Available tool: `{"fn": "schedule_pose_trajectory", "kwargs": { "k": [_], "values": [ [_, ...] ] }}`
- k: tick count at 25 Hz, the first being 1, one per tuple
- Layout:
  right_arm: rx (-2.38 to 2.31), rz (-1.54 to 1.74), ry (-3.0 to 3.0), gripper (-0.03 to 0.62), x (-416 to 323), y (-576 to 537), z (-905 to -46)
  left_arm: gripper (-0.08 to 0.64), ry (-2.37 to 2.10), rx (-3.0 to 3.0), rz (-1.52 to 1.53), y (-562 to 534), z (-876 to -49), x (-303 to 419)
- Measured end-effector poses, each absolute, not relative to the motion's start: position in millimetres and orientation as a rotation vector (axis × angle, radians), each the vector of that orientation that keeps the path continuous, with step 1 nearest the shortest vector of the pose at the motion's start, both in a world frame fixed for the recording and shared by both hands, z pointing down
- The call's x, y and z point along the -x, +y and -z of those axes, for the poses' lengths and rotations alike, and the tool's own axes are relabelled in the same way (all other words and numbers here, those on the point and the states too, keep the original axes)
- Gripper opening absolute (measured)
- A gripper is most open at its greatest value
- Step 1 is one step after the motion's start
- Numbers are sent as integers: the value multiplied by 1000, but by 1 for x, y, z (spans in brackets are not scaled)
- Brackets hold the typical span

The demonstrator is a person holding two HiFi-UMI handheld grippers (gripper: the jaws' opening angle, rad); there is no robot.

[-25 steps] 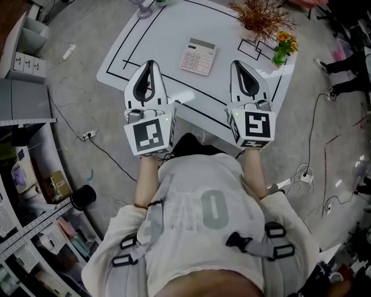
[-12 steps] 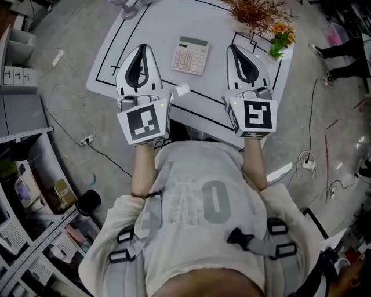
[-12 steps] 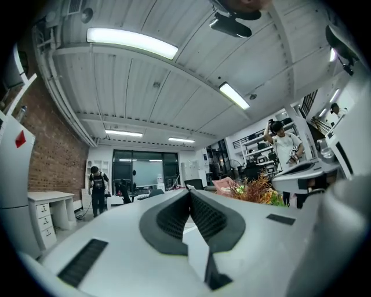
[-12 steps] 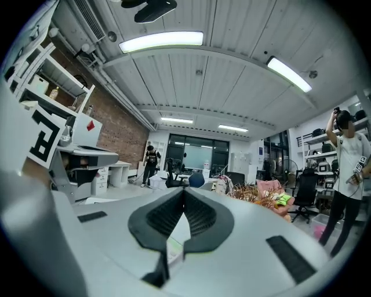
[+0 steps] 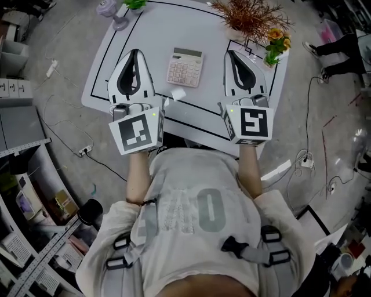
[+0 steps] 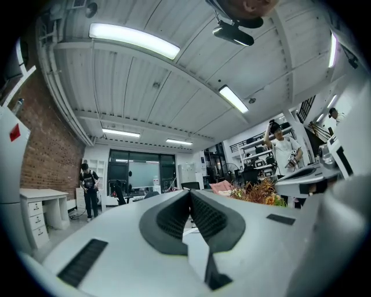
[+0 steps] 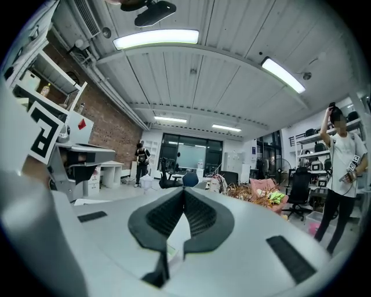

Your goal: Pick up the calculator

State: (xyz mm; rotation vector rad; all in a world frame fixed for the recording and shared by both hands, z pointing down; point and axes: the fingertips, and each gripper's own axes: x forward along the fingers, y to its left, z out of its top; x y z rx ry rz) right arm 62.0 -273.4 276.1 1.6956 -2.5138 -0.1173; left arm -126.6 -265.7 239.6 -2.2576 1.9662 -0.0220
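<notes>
A pale calculator point(image 5: 185, 67) with a grey display lies flat on the white table point(image 5: 156, 32), between my two grippers in the head view. My left gripper point(image 5: 134, 53) hovers over the table to the calculator's left, tips together, nothing held. My right gripper point(image 5: 231, 54) hovers to its right, also shut and empty. Both point level toward the table's far side. In the left gripper view point(image 6: 189, 192) and the right gripper view point(image 7: 184, 191) the jaws meet at the tips; the calculator is hidden below them.
A dried brown plant point(image 5: 250, 14) and a small pot of yellow flowers point(image 5: 275, 46) stand at the table's far right. A glass object point(image 5: 110, 10) sits at the far left corner. A small white scrap point(image 5: 177, 94) lies near the calculator. Cables cross the floor point(image 5: 64, 75). People stand farther off in the room.
Both grippers have moved forward over the table, now flanking the calculator instead of sitting short of it. Their jaws stayed shut.
</notes>
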Motion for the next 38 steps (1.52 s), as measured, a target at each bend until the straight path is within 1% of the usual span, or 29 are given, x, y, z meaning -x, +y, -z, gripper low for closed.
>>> {"fn": "schedule_pose_trajectory", "kwargs": {
  "k": [4, 9, 11, 12, 13, 14, 15, 16, 19, 23, 28, 34, 38],
  "values": [
    [-1671, 128, -2528, 8, -64, -273, -276, 21, 1936, 2252, 46, -263, -242, 118],
    [-1635, 139, -2564, 14, -61, -268, -276, 21, 1907, 2253, 0, -258, -237, 112],
    [-1600, 135, -2590, 93, -58, -265, -276, 21, 1913, 2259, -1, -257, -238, 112],
    [-1580, 128, -2609, 112, -55, -264, -275, 21, 1920, 2260, 2, -256, -239, 112],
    [-1566, 117, -2634, 152, -53, -264, -273, 21, 1930, 2262, 7, -255, -240, 113],
    [-1564, 99, -2666, 242, -51, -265, -271, 21, 1948, 2263, 15, -255, -242, 115],
    [-1576, 69, -2705, 410, -51, -267, -269, 21, 1971, 2265, 25, -256, -243, 117],
    [-1597, 25, -2741, 466, -52, -269, -267, 21, 1991, 2267, 35, -256, -245, 119],
    [-1602, -94, -2800, 494, -53, -270, -268, 21, 1995, 2269, 40, -254, -247, 120],
    [-1537, -116, -2837, 494, -49, -268, -268, 21, 1957, 2251, 2, -251, -240, 119],
    [-1404, -311, -2910, 492, -46, -269, -273, 21, 1965, 2224, 11, -247, -234, 122],
    [-1311, -392, -2895, 492, -51, -286, -281, 21, 1973, 2216, 21, -250, -230, 126],
    [-1186, -503, -2888, 491, -46, -311, -295, 21, 1954, 2230, 46, -260, -236, 128]
  ]
}}
